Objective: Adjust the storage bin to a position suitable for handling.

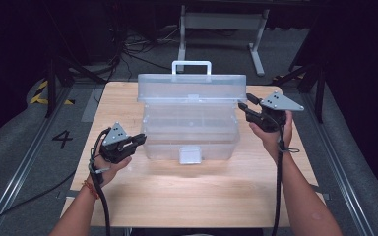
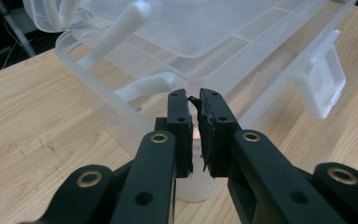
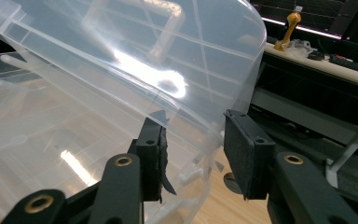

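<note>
The clear plastic box (image 1: pixel 189 132) stood mid-worktop (image 1: pixel 187 196), lid (image 1: pixel 192 88) raised. The left gripper (image 1: pixel 140 139) – jaws almost closed, empty – was at its left wall; the right gripper (image 1: pixel 242 104) straddled the lid's right edge, jaws narrow.

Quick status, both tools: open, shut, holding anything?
Left tool: shut, holding nothing, at the clear plastic toolbox's corner.
Right tool: open, jaws astride the raised lid's edge.
</note>
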Demonstrator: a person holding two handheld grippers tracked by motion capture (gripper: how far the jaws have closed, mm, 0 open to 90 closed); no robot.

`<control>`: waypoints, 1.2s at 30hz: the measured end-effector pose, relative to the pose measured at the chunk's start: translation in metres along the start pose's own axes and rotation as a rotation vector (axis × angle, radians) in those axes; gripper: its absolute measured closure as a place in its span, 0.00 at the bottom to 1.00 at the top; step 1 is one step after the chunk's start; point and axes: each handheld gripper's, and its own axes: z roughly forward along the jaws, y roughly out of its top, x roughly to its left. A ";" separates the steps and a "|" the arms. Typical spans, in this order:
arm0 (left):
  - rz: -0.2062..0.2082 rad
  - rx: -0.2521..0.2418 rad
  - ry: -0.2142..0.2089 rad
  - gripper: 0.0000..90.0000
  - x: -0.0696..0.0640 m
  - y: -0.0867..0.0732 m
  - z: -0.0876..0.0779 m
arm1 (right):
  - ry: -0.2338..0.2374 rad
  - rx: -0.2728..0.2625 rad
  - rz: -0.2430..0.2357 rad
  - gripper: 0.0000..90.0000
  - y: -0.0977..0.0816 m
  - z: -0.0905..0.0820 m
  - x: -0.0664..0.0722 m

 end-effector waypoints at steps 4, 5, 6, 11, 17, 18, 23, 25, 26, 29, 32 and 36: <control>-0.001 -0.002 -0.003 0.92 0.000 0.000 0.000 | -0.028 -0.005 -0.010 0.69 0.005 0.003 0.001; -0.001 -0.002 -0.002 0.92 0.000 0.000 0.000 | -0.037 -0.007 -0.018 0.70 0.006 0.004 0.001; -0.001 -0.001 -0.003 0.92 0.000 0.000 0.000 | -0.043 -0.009 -0.024 0.71 0.007 0.004 0.001; 0.004 -0.002 0.003 0.92 0.000 0.000 0.000 | -0.077 -0.016 -0.053 0.72 0.008 0.005 0.004; 0.002 -0.002 0.004 0.92 0.000 0.000 0.001 | -0.086 -0.007 -0.048 0.77 0.006 0.012 -0.003; 0.002 -0.002 0.004 0.92 0.000 0.000 0.001 | -0.086 -0.005 -0.047 0.77 0.006 0.013 -0.004; 0.003 -0.001 0.008 0.91 0.000 0.000 0.002 | -0.094 -0.008 -0.046 0.78 0.009 0.016 -0.006; 0.006 -0.001 0.006 0.91 0.000 0.000 0.003 | -0.099 -0.007 -0.045 0.79 0.011 0.018 -0.007; 0.004 0.000 0.006 0.91 0.000 0.000 0.003 | -0.104 -0.007 -0.047 0.79 0.012 0.018 -0.007; 0.007 -0.002 0.007 0.91 0.001 0.000 0.003 | -0.113 -0.012 -0.032 0.80 0.015 0.021 -0.008; 0.007 -0.003 0.005 0.90 0.001 0.000 0.003 | -0.131 -0.015 -0.027 0.81 0.018 0.025 -0.008; 0.002 -0.003 -0.002 0.90 0.001 0.000 0.002 | -0.144 -0.023 -0.023 0.85 0.021 0.028 -0.010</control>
